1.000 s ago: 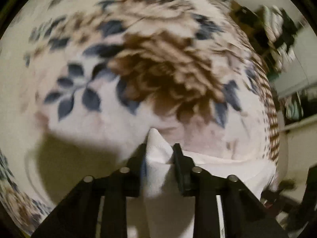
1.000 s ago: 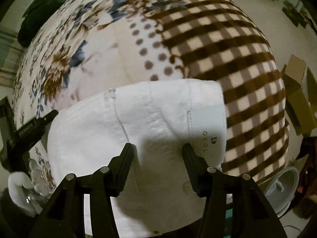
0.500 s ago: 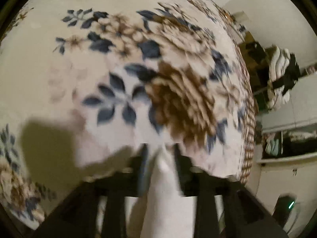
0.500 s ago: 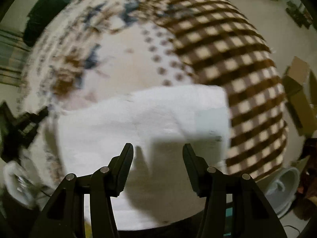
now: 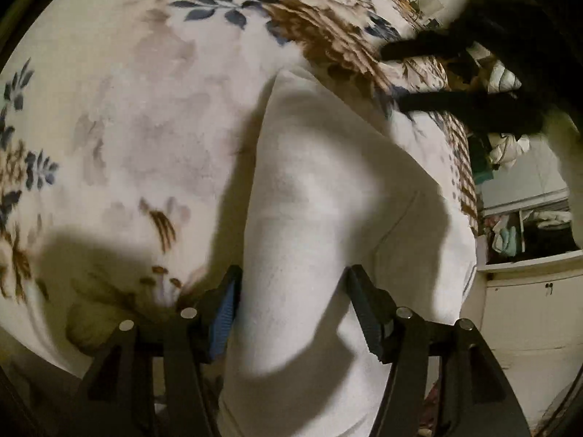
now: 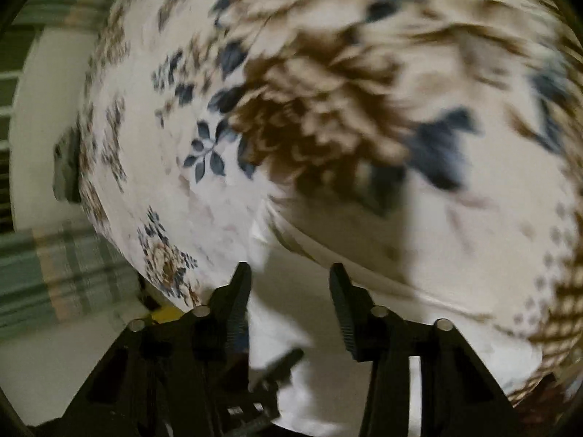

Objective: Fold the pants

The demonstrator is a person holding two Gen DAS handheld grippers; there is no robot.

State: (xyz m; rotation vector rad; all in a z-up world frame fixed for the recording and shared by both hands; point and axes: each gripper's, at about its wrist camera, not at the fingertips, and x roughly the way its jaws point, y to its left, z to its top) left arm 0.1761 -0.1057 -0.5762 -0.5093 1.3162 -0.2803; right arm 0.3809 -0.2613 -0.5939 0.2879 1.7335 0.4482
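While one pair of white pants [image 5: 328,240] lies folded on the floral blanket [image 5: 145,116], two grippers work over it. The left gripper [image 5: 293,287] has its jaws spread wide, straddling the soft, fleecy cloth without pinching it. The right gripper [image 6: 289,280] is likewise parted, with white fabric [image 6: 291,313] lying between and below its fingers. Motion blur smears the right wrist view, so any contact there is unclear. The pants' lower part is cut off behind the left gripper's body.
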